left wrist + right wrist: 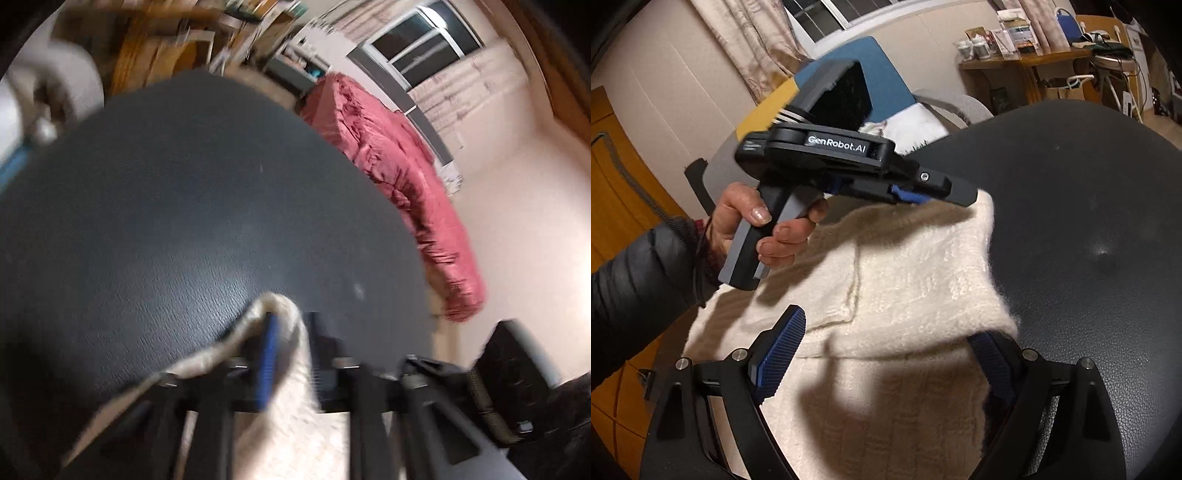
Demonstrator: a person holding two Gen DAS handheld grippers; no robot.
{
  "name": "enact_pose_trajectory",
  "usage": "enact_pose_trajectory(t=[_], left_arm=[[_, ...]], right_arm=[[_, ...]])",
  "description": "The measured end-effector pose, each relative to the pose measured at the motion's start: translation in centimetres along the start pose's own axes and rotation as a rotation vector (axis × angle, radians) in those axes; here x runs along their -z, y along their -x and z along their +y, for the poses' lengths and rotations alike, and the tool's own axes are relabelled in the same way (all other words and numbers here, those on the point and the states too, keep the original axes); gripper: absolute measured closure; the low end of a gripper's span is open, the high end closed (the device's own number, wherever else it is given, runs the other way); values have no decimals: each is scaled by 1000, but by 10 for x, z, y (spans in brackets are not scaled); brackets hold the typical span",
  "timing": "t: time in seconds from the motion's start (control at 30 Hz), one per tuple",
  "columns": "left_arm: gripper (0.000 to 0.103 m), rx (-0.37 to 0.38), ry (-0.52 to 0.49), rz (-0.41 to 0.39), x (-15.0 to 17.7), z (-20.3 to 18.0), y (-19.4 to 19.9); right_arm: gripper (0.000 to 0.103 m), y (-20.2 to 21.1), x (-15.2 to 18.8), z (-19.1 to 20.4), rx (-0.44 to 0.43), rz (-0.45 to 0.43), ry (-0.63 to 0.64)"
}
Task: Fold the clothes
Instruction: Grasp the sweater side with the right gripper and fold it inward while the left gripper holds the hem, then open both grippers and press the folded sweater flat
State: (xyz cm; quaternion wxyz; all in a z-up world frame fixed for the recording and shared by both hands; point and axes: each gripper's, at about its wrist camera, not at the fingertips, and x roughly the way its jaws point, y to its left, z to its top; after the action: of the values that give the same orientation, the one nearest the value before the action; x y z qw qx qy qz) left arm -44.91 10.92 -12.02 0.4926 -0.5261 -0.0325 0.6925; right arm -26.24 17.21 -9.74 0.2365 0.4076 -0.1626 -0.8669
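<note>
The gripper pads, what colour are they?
Blue pads, textured; clearest in the right wrist view.

A lived-in home room: curtained window (pixel 424 44), red quilt (pixel 399 177) heaped beside a dark table (pixel 1089 184), cluttered wooden side table (pixel 1023 61), and an armchair (pixel 879 85) with cushions.

A dark leather-textured tabletop (pixel 1089 177) is filling the near scene. A crumpled pink quilt (pixel 399 166) is lying beyond its right edge, and a cluttered wooden desk (pixel 1015 62) is standing far right.
</note>
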Motion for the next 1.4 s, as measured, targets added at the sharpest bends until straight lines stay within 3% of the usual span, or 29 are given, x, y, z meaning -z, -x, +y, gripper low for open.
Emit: enact_pose_trajectory(t=[0.1, 0.2, 0.33, 0.4, 0.53, 0.67, 0.8, 0.93, 1.0, 1.17, 1.27, 1.33, 1.4], left_arm=[[99, -15, 63, -115, 8, 14, 10], [99, -69, 138, -112, 14, 29, -1], [95, -115, 143, -115, 11, 28, 4], [84, -128, 145, -116, 9, 23, 12], [83, -124, 193, -211, 16, 18, 50], [82, -78, 232, -314, 57, 12, 93], [82, -144, 264, -300, 104, 11, 104], [85, -284, 314, -257, 133, 23, 92], [85, -251, 340, -294, 138, 29, 93], [83, -269, 336, -359, 137, 2, 107], [82, -283, 363, -461, 166, -19, 139], [81, -315, 418, -531, 204, -28, 167], [81, -350, 485, -568, 241, -32, 184]], right_arm=[[13, -2, 4, -6, 42, 2, -54], [13, 0, 7, -10, 43, 0, -82], [13, 2, 9, -3, 54, 22, -55], [13, 7, 12, 0, 34, 36, -37], [13, 23, 18, 7, -27, 57, 30], [13, 36, 10, 18, -77, 31, 116], [13, 17, -18, 27, -56, 23, 176], [13, -29, -19, 16, 122, 183, 196], [13, -36, -9, 12, 177, 204, 234], [13, -28, -9, 17, 218, 190, 228], [13, -5, -2, 46, 160, 123, 301], [13, -2, 9, 71, 84, 136, 366], [13, -9, 22, 93, 96, 150, 443]])
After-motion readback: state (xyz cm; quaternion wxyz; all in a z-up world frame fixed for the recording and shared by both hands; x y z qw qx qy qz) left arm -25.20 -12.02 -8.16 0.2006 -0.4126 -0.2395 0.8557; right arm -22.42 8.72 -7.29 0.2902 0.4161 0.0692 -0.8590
